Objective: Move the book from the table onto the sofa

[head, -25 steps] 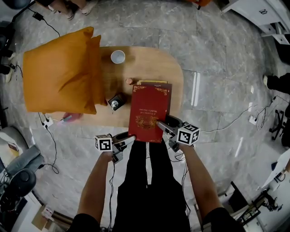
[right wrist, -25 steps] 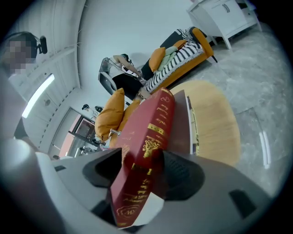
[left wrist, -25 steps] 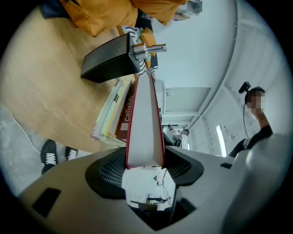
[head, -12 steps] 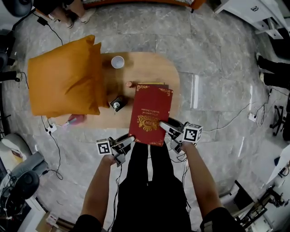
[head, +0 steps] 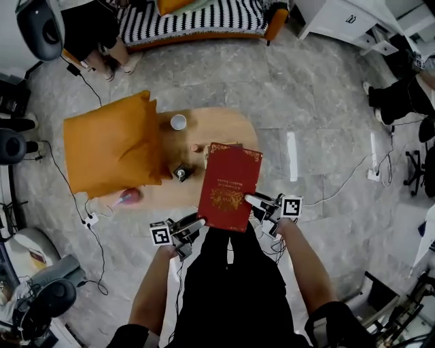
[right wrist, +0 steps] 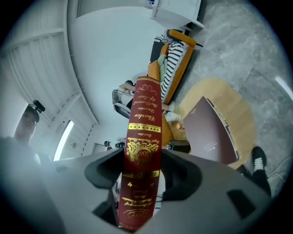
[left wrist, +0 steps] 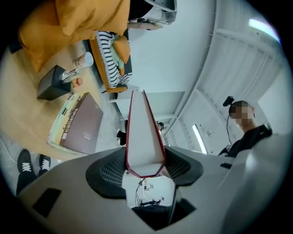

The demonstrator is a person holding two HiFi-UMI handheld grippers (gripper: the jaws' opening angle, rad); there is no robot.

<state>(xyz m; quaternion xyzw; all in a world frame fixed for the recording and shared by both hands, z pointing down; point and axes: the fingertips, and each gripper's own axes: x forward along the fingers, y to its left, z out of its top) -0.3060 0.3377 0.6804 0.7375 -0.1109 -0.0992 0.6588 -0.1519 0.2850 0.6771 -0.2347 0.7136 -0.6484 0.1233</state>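
Note:
The red book [head: 230, 187] with gold print hangs above the near end of the wooden table [head: 221, 124], held flat between both grippers. My left gripper [head: 189, 226] is shut on its near left corner, where its white page edge [left wrist: 145, 132] runs between the jaws. My right gripper [head: 261, 204] grips the near right side with the gold-lettered spine [right wrist: 143, 151] between the pads; its jaws have just been closing on the book. The striped sofa [head: 197, 17] with orange ends stands at the far side of the room.
A large orange cushion [head: 115, 146] covers the table's left part. A white cup [head: 178, 122], a small black box [head: 182, 172] and a brown book on a stack [left wrist: 80, 125] stay on the table. Cables cross the grey floor [head: 326, 136]. A person [left wrist: 249, 135] stands nearby.
Both grippers have risen with the red book, which has come up off the stack on the table. The sofa has come into view at the top.

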